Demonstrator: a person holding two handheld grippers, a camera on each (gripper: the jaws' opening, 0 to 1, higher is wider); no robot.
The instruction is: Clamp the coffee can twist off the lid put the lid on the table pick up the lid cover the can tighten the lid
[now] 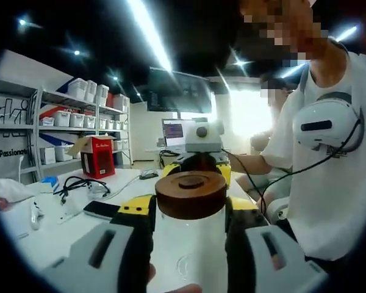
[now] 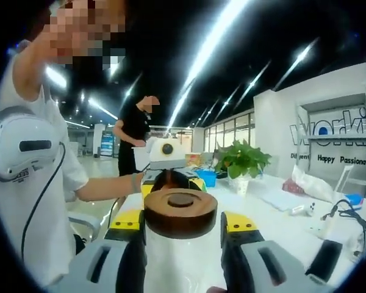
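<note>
White shelving (image 1: 79, 119) lines the left gripper view's wall, stacked with pale bins beside one red box (image 1: 98, 156); lettering below reads "Passionate". On the white table (image 1: 55, 229) lie black cables. Centre, the left gripper (image 1: 189, 235) pinches one clear coffee can (image 1: 189, 244), brown lid (image 1: 191, 194) on. In the right gripper view, the right gripper (image 2: 182, 235) presses against it too; one potted plant (image 2: 243, 163) stands before "Happy Passionate" writing.

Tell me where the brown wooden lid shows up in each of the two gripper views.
Left gripper view: the wooden lid sits low and centred, on the clear can between this tool's jaws.
Right gripper view: the lid again sits low and centred between this tool's jaws.
Shared landmark: the person in the white shirt.
</note>
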